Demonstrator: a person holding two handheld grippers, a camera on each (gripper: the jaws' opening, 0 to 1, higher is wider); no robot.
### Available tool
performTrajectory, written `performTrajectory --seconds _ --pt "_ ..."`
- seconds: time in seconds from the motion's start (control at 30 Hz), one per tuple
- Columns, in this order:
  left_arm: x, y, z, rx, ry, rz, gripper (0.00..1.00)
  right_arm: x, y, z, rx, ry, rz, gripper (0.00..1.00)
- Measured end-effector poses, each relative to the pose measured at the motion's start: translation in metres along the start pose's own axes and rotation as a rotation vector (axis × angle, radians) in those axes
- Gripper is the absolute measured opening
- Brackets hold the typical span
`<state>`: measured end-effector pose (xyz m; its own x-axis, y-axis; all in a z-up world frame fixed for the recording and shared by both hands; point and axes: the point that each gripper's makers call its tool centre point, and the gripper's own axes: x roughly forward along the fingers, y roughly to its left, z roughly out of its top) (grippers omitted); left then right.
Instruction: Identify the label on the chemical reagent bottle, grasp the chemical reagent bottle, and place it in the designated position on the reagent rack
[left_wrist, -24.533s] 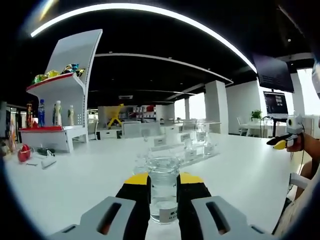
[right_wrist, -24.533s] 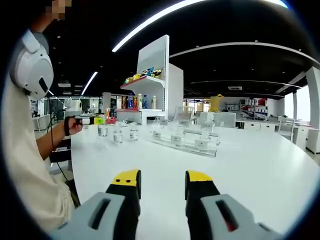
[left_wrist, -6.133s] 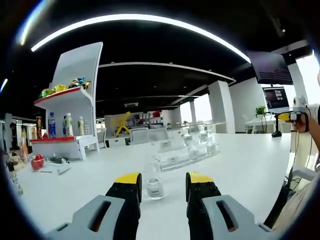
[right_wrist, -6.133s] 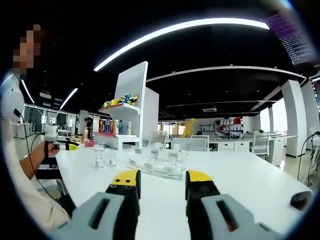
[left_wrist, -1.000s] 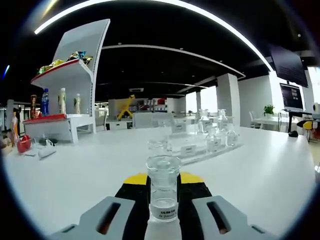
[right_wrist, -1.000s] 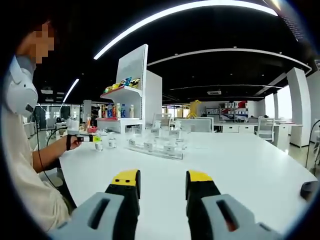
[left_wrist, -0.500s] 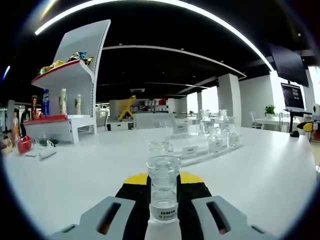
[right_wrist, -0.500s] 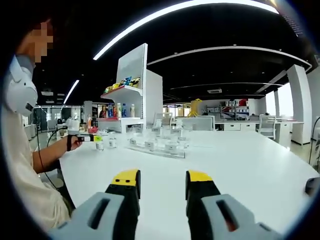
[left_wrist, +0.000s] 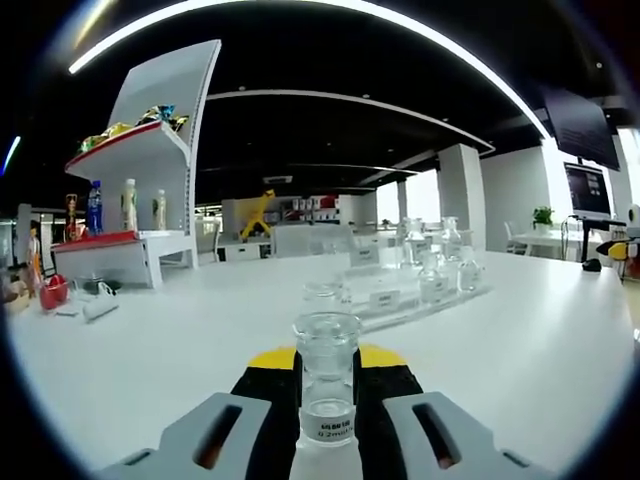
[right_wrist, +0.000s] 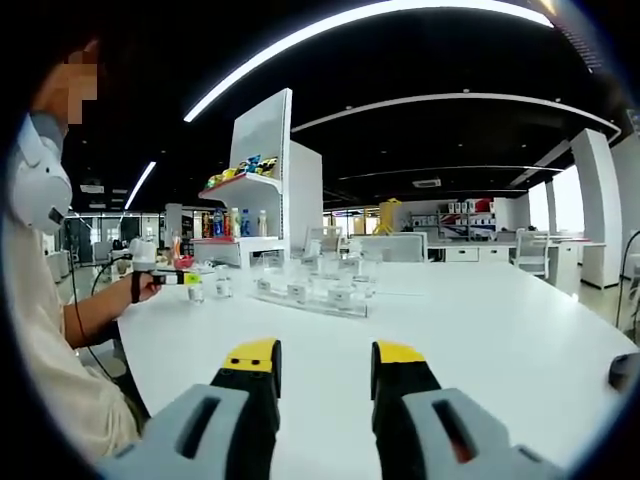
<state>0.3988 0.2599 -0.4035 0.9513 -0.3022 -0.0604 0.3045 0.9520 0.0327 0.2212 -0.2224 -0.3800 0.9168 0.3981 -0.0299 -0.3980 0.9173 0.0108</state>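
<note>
Here, in the left gripper view, the white display shelf with red-edged boards stood at the left, carrying coloured packets on top and a row of drink bottles below. On the broad white desk near it lay a red round object. At the middle, the left gripper, black with yellow tips, was clamped on the small clear glass reagent bottle with a white printed label; the bottle stood upright between the jaws, both jaws pressing its sides, and the label text was too small to read. Just beyond it stood a second clear glass bottle. Farther right, the long clear acrylic reagent rack lay across the desk, with white tags along its front and several glass bottles in it.

In the right gripper view, a person's hand at the left held the other gripper beside two small bottles. The rack lay past them, well apart from the right gripper, whose jaws stood apart with nothing between them above bare desk. A dark object sat at the far right edge.
</note>
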Motion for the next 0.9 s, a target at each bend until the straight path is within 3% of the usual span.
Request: performTrajectory --seconds 0.9 --pt "-0.016 -0.011 0.04 0.019 -0.064 -0.015 0.19 -0.008 -0.003 0.012 -0.012 -0.023 -0.016 0.35"
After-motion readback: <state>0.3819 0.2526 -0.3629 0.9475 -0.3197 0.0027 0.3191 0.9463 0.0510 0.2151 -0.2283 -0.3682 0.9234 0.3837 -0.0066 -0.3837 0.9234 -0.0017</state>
